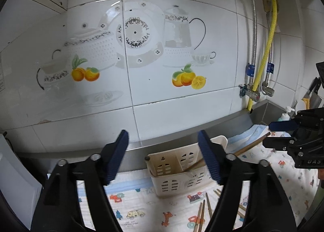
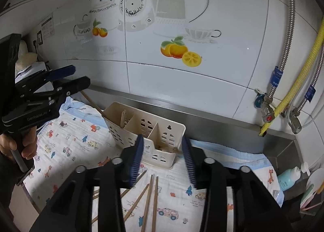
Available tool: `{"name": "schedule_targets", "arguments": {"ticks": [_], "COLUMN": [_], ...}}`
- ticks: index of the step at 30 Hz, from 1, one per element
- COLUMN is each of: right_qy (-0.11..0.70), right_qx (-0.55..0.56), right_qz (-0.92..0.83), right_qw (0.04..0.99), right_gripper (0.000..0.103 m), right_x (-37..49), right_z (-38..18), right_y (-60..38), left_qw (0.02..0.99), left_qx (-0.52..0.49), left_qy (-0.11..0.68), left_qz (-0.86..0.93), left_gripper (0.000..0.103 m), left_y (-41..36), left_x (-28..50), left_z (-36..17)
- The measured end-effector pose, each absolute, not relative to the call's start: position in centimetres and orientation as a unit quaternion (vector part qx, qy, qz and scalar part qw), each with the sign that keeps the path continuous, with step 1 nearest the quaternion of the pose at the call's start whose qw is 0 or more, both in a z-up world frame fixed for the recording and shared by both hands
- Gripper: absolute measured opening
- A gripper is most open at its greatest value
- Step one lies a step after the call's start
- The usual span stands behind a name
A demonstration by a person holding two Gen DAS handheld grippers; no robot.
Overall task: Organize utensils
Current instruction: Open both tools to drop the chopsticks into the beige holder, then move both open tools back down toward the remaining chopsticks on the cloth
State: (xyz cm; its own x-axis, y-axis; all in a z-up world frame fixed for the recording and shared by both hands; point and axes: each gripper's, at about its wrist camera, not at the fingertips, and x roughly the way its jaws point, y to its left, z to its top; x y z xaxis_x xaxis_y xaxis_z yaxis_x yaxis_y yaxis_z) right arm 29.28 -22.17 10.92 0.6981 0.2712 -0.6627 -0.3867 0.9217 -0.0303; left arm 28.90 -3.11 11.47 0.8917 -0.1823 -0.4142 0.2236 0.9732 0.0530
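A cream slotted utensil holder (image 1: pixel 178 173) (image 2: pixel 149 130) stands on a printed cloth by the wall. One wooden chopstick (image 1: pixel 251 145) (image 2: pixel 92 102) leans out of its end compartment. Several loose wooden chopsticks (image 2: pixel 150 199) (image 1: pixel 203 211) lie on the cloth in front of it. My left gripper (image 1: pixel 163 155) is open and empty, raised just in front of the holder; it also shows at the left of the right wrist view (image 2: pixel 78 77). My right gripper (image 2: pixel 163 162) is open and empty above the loose chopsticks, close to the holder; it shows at the right of the left wrist view (image 1: pixel 269 134).
The printed cloth (image 2: pixel 77 141) covers a steel counter with a raised back edge (image 2: pixel 212 114) below the tiled wall. Metal and yellow hoses with valves (image 2: pixel 271 108) hang at the right. A teal pump bottle (image 2: pixel 289 177) and dishes sit in the right corner. A white box (image 1: pixel 18 179) stands at the left.
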Motion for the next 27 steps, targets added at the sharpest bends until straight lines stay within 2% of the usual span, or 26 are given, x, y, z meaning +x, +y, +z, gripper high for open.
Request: {"name": "schedule_targets", "arguments": {"ticks": [7,8,9,10,17,27], "right_qy": [0.335,0.334,0.331,0.326,0.32,0.311], "right_qx": [-0.076,-0.075,-0.076,-0.08,-0.089,-0.071], "right_qz": [0.18,0.179,0.177,0.174,0.172,0.168], "right_qw": [0.922,0.922,0.924,0.926,0.927,0.933], "right_gripper": [0.046,0.05,0.06,0.062,0.063,0.077], "right_x": [27.1,26.8,26.4,25.8,23.4,19.7], "right_z": [10.8,10.7,10.6,10.5,9.2,6.9], "right_y": [-22.4,-22.4,-22.4,-22.3,-22.1,-22.7], "left_qw": [0.974,0.974,0.974,0.974,0.973,0.971], "left_qx": [0.052,0.051,0.049,0.046,0.036,0.029], "left_qy": [0.2,0.2,0.201,0.202,0.211,0.226], "left_qz": [-0.088,-0.088,-0.087,-0.088,-0.083,-0.076], "left_gripper": [0.092,0.095,0.096,0.096,0.098,0.098], "left_y": [-2.3,-2.2,-2.0,-1.9,-1.0,0.0], "left_x": [26.4,26.1,25.8,25.5,23.4,20.2], "left_z": [10.8,10.6,10.5,10.3,8.8,6.2]}}
